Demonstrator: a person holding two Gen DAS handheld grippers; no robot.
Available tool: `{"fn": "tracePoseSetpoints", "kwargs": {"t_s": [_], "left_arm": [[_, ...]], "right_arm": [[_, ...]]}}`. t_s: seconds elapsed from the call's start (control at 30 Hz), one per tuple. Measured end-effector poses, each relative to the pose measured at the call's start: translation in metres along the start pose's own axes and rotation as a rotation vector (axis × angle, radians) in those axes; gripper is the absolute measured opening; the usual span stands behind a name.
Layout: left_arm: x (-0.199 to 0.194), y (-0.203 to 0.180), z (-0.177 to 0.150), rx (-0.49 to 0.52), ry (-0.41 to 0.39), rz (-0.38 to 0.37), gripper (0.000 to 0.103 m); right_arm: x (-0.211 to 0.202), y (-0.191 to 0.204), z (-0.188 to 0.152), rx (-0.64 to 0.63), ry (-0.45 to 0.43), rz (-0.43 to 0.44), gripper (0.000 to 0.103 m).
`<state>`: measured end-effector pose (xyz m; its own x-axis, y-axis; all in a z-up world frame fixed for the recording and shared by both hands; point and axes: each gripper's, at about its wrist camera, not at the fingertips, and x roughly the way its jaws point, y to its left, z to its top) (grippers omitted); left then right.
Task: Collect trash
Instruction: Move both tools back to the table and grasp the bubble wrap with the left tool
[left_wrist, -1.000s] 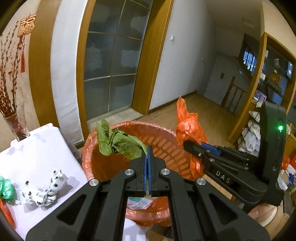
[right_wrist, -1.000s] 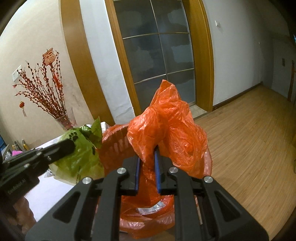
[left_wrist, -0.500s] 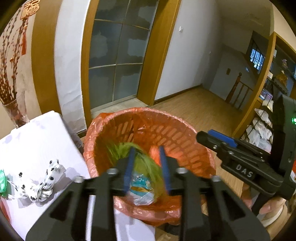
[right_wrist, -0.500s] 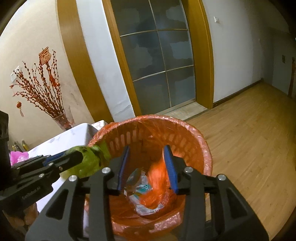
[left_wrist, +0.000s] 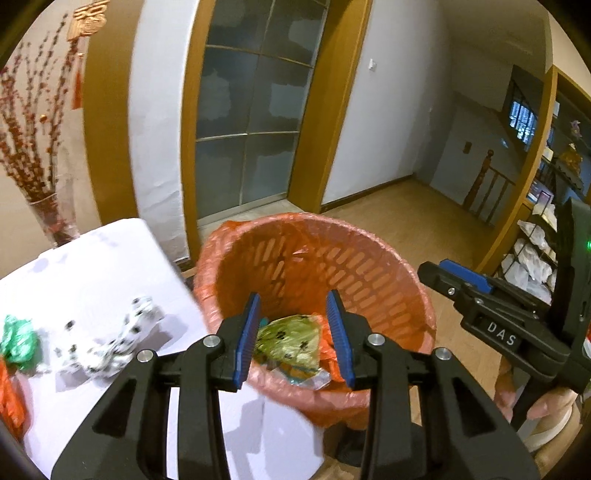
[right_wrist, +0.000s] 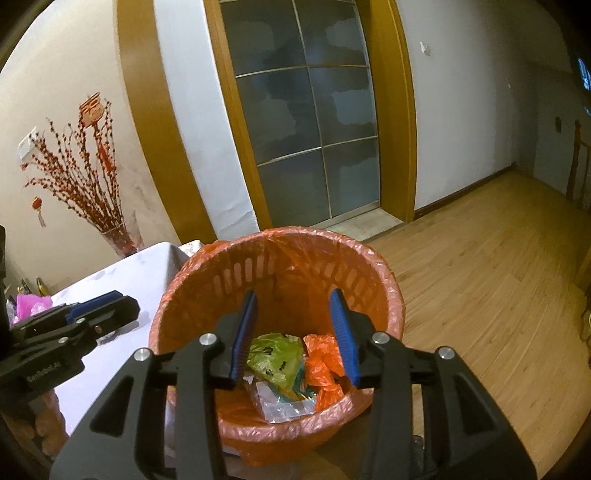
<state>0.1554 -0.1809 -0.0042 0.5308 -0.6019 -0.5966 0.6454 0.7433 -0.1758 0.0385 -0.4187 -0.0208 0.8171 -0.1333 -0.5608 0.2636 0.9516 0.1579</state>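
Observation:
An orange slotted trash basket (left_wrist: 369, 273) lined with an orange bag stands beside a white table (left_wrist: 92, 266); it also shows in the right wrist view (right_wrist: 207, 280). Inside lie a green paw-print bag (left_wrist: 291, 341) (right_wrist: 275, 356), an orange bag (right_wrist: 325, 360) and clear wrappers. My left gripper (left_wrist: 294, 336) is open and empty above the basket's near rim. My right gripper (right_wrist: 295, 332) is open and empty over the basket. On the table lie a white black-spotted wrapper (left_wrist: 110, 343), a green bag (left_wrist: 18, 341) and an orange bag (left_wrist: 11, 398).
A glass vase of red branches (left_wrist: 55, 218) stands at the table's far corner. A pink bag (right_wrist: 31, 304) lies on the table's left. Glass doors with wooden frames (right_wrist: 314, 147) are behind. Wooden floor (right_wrist: 480, 295) lies right of the basket. Shelves (left_wrist: 535, 240) stand far right.
Both grippers opened. The green bag dropped from the left one and the orange bag from the right one; both now lie in the basket.

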Motion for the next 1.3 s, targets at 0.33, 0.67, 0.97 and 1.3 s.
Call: {"fn": "tracePoseSetpoints", "kwargs": {"t_s": [0.33, 0.67, 0.97, 1.3], "left_arm": [[-0.059, 0.053, -0.034, -0.075, -0.051, 0.202, 0.038], [-0.130, 0.103, -0.085, -0.150, -0.102, 0.472, 0.040], [-0.233, 0.154, -0.138, -0.271, -0.198, 0.794, 0.068], [-0.231, 0.228, -0.179, -0.453, -0.072, 0.859, 0.075]], "right_arm": [[-0.019, 0.033, -0.006, -0.047, -0.005, 0.054, 0.041], [-0.023, 0.119, -0.027, -0.155, 0.035, 0.211, 0.041], [-0.023, 0.180, -0.055, -0.221, 0.094, 0.323, 0.041], [-0.027, 0.201, -0.075, -0.248, 0.139, 0.359, 0.041]]}}
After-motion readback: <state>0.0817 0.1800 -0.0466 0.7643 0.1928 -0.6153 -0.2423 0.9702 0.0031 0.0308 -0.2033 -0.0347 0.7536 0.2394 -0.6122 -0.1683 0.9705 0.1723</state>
